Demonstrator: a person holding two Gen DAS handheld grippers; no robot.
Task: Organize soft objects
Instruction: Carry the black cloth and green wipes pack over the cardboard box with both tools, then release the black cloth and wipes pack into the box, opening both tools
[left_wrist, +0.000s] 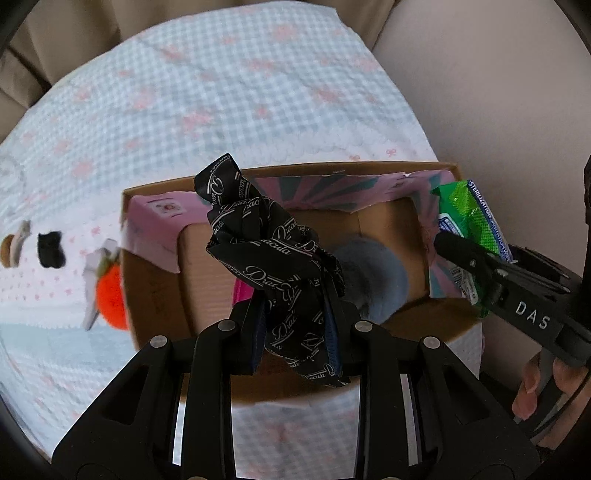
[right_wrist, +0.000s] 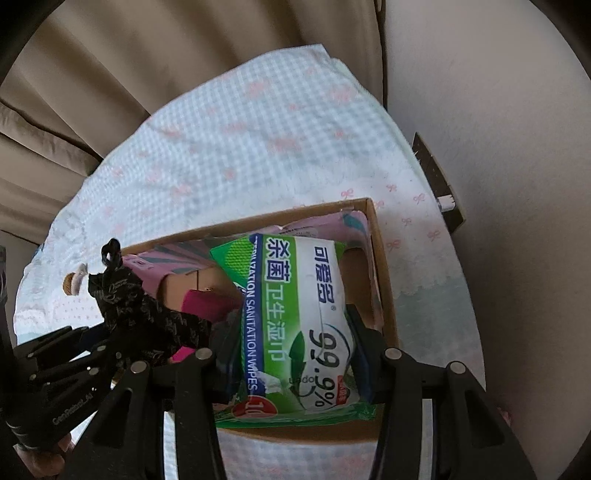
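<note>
Cardboard box (left_wrist: 159, 295), open-topped and brown with torn pink and teal printed flaps folded inward, sits on a desk covered by a pale blue gingham cloth with small pink bows (left_wrist: 207, 96). Over its near edge the left tool (left_wrist: 295, 328) is clenched on a crumpled black fabric scarf printed with white script lettering (left_wrist: 273, 258), which bunches upward between its fingers and hangs above the box interior. In the right wrist view the same scarf (right_wrist: 147, 314) shows at the left side of the box (right_wrist: 384, 280), held in the left tool (right_wrist: 122, 332). The right tool (right_wrist: 295, 354) is closed around a green and white soft pack of sanitation wipes (right_wrist: 306, 317), gripping it by its long sides, with the pack held above the right part of the box; from the left wrist view that pack (left_wrist: 469, 225) sits at the box's right wall in the right tool (left_wrist: 458, 247). Inside the box lie a round grey-blue fluffy pad (left_wrist: 373, 277) on the floor towards the right and a bright pink item (left_wrist: 242, 295) near the left, its shape mostly hidden by the scarf. Left of the box, on the cloth, rest a fuzzy orange ball with a white clip (left_wrist: 109, 295) just beside the box wall, a small black fluffy piece (left_wrist: 51, 249) farther left, and a small brown and white piece (left_wrist: 14, 247) at the far left edge.
</note>
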